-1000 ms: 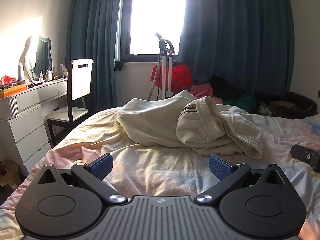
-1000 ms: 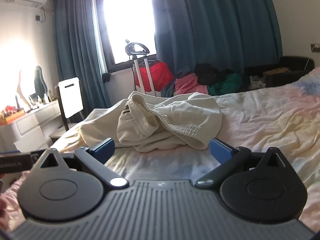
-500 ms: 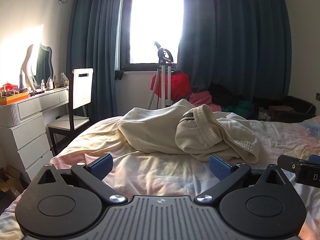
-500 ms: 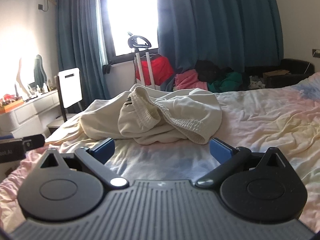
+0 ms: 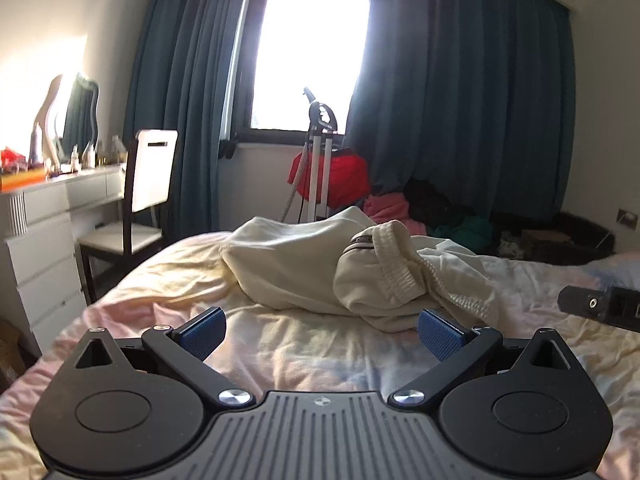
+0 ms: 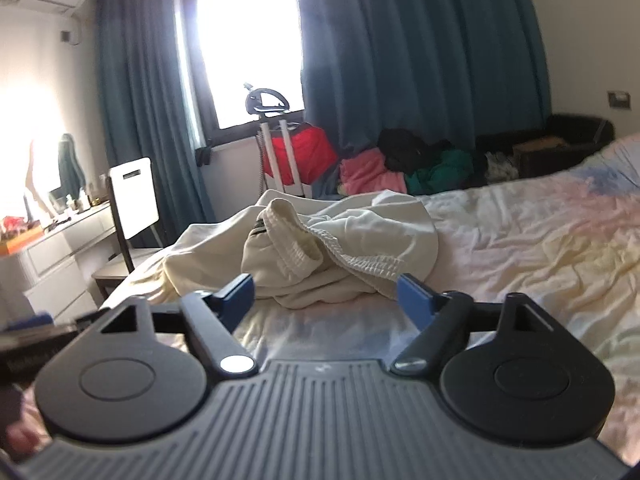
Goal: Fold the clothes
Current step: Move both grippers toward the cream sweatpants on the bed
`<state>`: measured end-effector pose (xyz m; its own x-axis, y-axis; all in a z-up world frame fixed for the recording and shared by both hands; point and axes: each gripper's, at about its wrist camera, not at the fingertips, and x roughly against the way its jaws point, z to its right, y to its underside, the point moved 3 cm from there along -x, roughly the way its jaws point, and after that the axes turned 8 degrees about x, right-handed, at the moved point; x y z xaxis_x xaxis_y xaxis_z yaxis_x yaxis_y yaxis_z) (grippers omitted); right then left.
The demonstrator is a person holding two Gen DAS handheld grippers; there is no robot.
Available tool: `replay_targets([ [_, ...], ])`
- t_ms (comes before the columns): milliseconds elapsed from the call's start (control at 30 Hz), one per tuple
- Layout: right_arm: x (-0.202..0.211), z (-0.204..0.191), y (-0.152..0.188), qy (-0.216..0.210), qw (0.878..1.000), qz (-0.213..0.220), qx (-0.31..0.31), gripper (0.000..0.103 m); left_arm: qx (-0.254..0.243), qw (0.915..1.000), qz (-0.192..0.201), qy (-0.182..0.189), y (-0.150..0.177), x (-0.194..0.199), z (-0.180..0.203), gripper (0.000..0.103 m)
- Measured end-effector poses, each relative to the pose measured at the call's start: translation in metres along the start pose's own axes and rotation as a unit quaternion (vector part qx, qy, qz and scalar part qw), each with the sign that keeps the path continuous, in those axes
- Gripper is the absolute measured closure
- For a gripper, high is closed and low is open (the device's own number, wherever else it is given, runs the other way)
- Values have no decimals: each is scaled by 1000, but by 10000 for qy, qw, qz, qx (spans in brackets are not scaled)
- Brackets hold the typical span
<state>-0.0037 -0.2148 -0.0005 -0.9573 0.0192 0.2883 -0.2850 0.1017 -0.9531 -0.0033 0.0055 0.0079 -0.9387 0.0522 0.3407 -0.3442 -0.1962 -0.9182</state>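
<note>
A crumpled cream garment [image 5: 304, 264] with an elastic waistband lies heaped on the pastel bed sheet [image 5: 160, 280]. My left gripper [image 5: 320, 330] hovers open just short of it, blue pads wide apart with only sheet between them. In the right wrist view the same cream garment [image 6: 344, 240] lies just beyond my right gripper [image 6: 326, 294]. Its jaws are closing, and no cloth is between the pads. A black part of the right tool [image 5: 600, 306] shows at the right edge of the left wrist view.
A white chair [image 5: 148, 184] and a white dresser [image 5: 40, 240] stand left of the bed. Beyond the bed's far edge are a garment steamer stand [image 5: 320, 152], a red bag [image 5: 344, 176] and a pile of clothes [image 6: 400, 168] under dark curtains.
The right gripper's pads have come closer together, and its view has risen a little. The left view has lifted slightly. The garment has not moved.
</note>
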Motion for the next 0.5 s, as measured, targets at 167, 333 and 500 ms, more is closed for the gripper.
replay_targets([
  [167,8,-7,-20,-83,9990,199,-385,60,-171,9998,131,-43,-11,2,2,0],
  [333,3,-7,-10,191,9969,752,112,75,-50,9999,4,120,0,-8,-4,0],
  [500,-9,12,9,340,9984,450,67,76,-46,9991,-249,332,19,-24,-1,0],
])
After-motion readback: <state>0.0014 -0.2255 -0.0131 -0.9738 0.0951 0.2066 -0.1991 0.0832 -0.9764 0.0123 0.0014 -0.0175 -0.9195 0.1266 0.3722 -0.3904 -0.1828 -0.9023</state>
